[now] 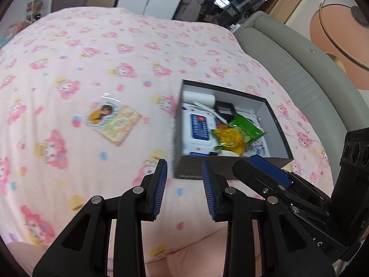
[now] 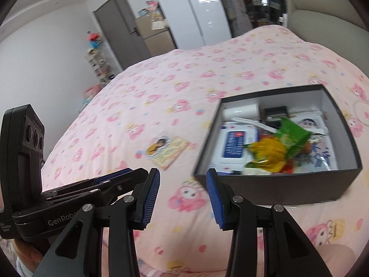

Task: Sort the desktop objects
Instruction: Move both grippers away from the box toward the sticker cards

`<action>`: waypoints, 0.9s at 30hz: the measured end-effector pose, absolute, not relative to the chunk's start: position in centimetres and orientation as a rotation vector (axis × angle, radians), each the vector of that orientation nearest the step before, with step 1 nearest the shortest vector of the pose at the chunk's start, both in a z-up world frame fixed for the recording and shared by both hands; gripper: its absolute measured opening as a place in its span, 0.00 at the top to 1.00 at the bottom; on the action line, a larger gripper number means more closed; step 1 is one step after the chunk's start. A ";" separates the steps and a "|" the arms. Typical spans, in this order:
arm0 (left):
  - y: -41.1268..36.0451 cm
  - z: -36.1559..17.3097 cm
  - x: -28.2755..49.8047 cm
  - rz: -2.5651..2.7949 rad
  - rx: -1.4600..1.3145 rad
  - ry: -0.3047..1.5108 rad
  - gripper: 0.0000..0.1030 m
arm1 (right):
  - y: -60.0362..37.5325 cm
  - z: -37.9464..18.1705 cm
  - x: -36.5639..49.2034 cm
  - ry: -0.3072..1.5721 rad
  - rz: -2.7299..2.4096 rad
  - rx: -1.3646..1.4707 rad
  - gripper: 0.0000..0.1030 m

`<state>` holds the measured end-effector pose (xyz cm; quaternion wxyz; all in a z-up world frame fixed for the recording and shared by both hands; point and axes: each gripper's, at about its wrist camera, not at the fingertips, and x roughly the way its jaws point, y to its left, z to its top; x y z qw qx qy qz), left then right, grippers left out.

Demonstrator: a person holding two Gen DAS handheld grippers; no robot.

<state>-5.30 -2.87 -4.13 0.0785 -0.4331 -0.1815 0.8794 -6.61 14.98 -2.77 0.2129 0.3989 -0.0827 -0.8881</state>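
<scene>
A dark box (image 1: 230, 169) (image 2: 299, 184) sits on a pink patterned bedspread (image 1: 92, 57) (image 2: 184, 80). It holds a white wipes pack (image 1: 198, 129) (image 2: 233, 147), a green snack bag (image 1: 246, 129) (image 2: 293, 136), a yellow packet (image 1: 230, 138) (image 2: 269, 150), a white roll (image 1: 198, 98) (image 2: 242, 110) and other small items. A cartoon card (image 1: 113, 121) (image 2: 168, 150) lies flat on the bedspread left of the box. My left gripper (image 1: 184, 184) is open and empty, near the box's front left corner. My right gripper (image 2: 183, 191) is open and empty, in front of the box; it also shows in the left wrist view (image 1: 269, 173).
A grey padded headboard (image 1: 288, 64) (image 2: 322, 18) runs along the right of the bed. A white wardrobe (image 2: 203, 9), a grey door (image 2: 117, 27) and shelves (image 2: 99, 67) stand beyond the bed.
</scene>
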 end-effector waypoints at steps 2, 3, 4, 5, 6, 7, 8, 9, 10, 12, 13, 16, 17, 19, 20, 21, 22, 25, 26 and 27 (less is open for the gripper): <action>-3.9 -3.7 -4.3 2.676 -1.285 -0.526 0.71 | 13.7 -2.6 -6.3 -0.222 -2.438 1.103 0.63; -4.4 -3.5 -3.9 2.697 -1.278 -0.516 0.71 | 13.1 -2.6 -6.2 -0.220 -2.424 1.104 0.63; -4.9 -3.4 -3.5 2.710 -1.271 -0.515 0.71 | 12.5 -2.6 -6.2 -0.215 -2.411 1.105 0.63; -5.4 -3.4 -3.2 2.721 -1.265 -0.519 0.71 | 11.9 -2.5 -6.1 -0.206 -2.399 1.105 0.63; -6.0 -3.4 -2.9 2.729 -1.258 -0.528 0.71 | 11.3 -2.5 -6.0 -0.196 -2.393 1.103 0.63; -6.6 -3.6 -2.6 2.735 -1.252 -0.542 0.70 | 10.6 -2.4 -5.9 -0.179 -2.388 1.101 0.63; -7.2 -3.8 -2.5 2.734 -1.247 -0.560 0.70 | 10.0 -2.4 -5.8 -0.160 -2.384 1.099 0.63; -7.8 -4.1 -2.5 2.732 -1.246 -0.582 0.70 | 9.4 -2.4 -5.8 -0.142 -2.382 1.099 0.63; -8.5 -4.5 -2.5 2.724 -1.248 -0.610 0.69 | 8.8 -2.5 -5.9 -0.124 -2.381 1.101 0.63; -10.0 -5.5 -3.0 2.677 -1.247 -0.720 0.68 | 7.8 -2.8 -6.4 -0.096 -2.376 1.107 0.63; -10.6 -6.0 -3.3 2.655 -1.248 -0.771 0.68 | 7.4 -3.1 -6.9 -0.096 -2.379 1.112 0.63; -12.0 -7.1 -4.7 2.662 -1.270 -0.812 0.68 | 6.5 -4.1 -8.7 -0.120 -2.370 1.155 0.63; -12.5 -7.4 -5.3 2.662 -1.285 -0.818 0.68 | 6.0 -4.6 -9.2 -0.131 -2.361 1.170 0.63; -13.6 -8.3 -6.6 2.645 -1.312 -0.856 0.68 | 5.1 -5.4 -10.4 -0.128 -2.349 1.191 0.63; -14.2 -8.7 -7.3 2.634 -1.328 -0.879 0.68 | 4.6 -5.8 -11.0 -0.122 -2.345 1.203 0.63; -14.7 -9.1 -8.0 2.625 -1.346 -0.901 0.68 | 4.2 -6.2 -11.6 -0.117 -2.344 1.217 0.63; -15.1 -9.4 -8.9 2.620 -1.370 -0.920 0.68 | 3.8 -6.7 -12.3 -0.116 -2.344 1.227 0.63; -16.5 -10.8 -11.8 2.583 -1.433 -1.004 0.68 | 2.6 -7.9 -14.3 -0.118 -2.333 1.263 0.63; -17.0 -11.5 -12.8 2.563 -1.449 -1.045 0.68 | 2.2 -8.4 -15.0 -0.122 -2.323 1.276 0.63; -17.5 -12.3 -13.7 2.543 -1.463 -1.094 0.68 | 1.8 -9.0 -15.6 -0.123 -2.315 1.294 0.63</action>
